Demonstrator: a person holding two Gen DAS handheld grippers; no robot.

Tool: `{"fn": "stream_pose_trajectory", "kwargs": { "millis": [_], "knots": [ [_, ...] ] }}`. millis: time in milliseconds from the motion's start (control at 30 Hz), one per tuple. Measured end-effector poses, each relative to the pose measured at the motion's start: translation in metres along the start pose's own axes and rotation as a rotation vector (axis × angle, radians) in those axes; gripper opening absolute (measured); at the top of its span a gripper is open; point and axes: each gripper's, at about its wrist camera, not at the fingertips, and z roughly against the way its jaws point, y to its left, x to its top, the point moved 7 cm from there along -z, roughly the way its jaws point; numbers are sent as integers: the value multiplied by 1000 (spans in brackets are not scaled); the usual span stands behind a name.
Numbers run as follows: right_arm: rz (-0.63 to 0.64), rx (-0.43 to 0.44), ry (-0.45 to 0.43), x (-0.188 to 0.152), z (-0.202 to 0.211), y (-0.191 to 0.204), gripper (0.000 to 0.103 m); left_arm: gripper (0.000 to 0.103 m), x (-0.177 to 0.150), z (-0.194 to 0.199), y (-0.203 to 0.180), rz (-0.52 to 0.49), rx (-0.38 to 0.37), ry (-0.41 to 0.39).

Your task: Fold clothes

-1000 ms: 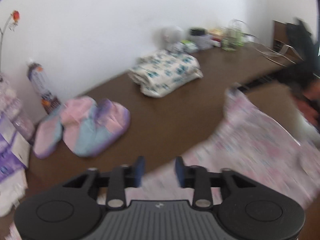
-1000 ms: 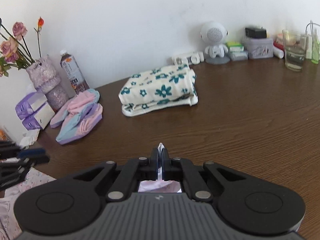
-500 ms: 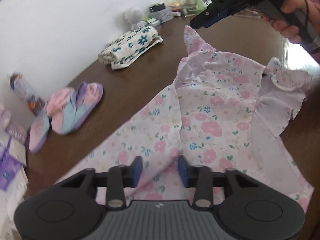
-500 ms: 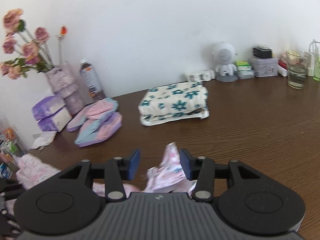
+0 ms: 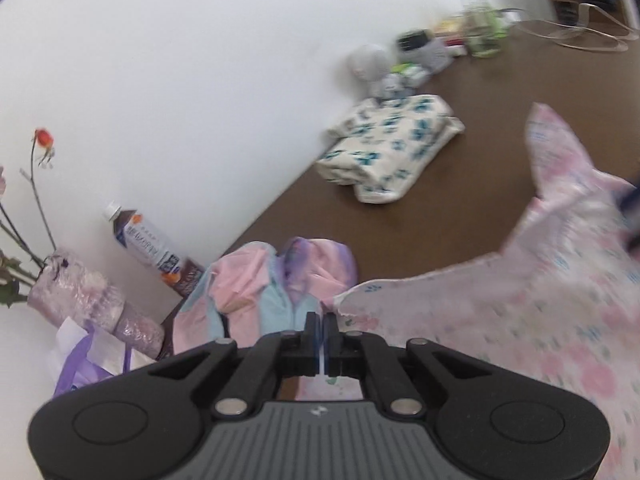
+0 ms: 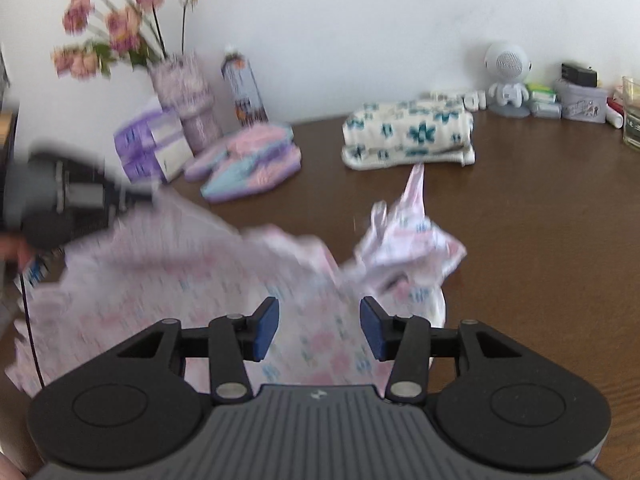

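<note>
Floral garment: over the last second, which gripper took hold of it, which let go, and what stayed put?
The left gripper, open a second ago, has closed on an edge of the floral garment, though its jaws are easing apart slightly. The right gripper, then pinching the fabric, has let go and stands open over it. The folded flower-print cloth, pastel bundle and bottle stayed put.

Pink floral garment (image 6: 224,280), brown table (image 6: 540,216)
</note>
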Motion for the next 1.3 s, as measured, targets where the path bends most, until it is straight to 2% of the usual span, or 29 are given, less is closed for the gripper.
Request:
{"fn": "stream_pose_trajectory", "kwargs": {
  "millis": [33,100,167,333,433,533,600,667,700,800,967,1067,1300],
  "knots": [
    [6,-10,16,-4,-4,0,46,14,1,-10,3,27,-7,15],
    [20,-13,30,-9,-7,1,46,39,-2,-24,5,75,-31,38],
    [34,-13,36,-13,-9,3,49,48,-8,-34,5,110,-39,65],
    [38,-13,31,-16,-6,4,49,48,-26,-21,14,203,-68,65],
    [35,-15,21,-14,-4,3,49,47,-42,1,7,234,-143,49],
    [48,-15,2,-4,-2,1,49,47,-66,16,-17,239,-235,89],
    [63,-22,-7,5,-4,1,49,44,-81,23,-31,255,-264,96],
    [76,-33,1,17,-13,1,44,44,-88,32,-37,275,-261,78],
    [82,-39,6,23,-18,0,37,44,-91,36,-38,289,-270,76],
    [88,-38,29,40,-41,-1,23,44,-99,43,-42,333,-280,68],
    [17,-53,63,59,-82,-12,22,44,-109,53,-46,399,-303,60],
    [6,-79,54,62,-90,-13,22,44,-115,61,-47,435,-321,55],
    [38,-104,12,59,-57,2,24,44,-122,76,-51,457,-321,44]
  ]
}}
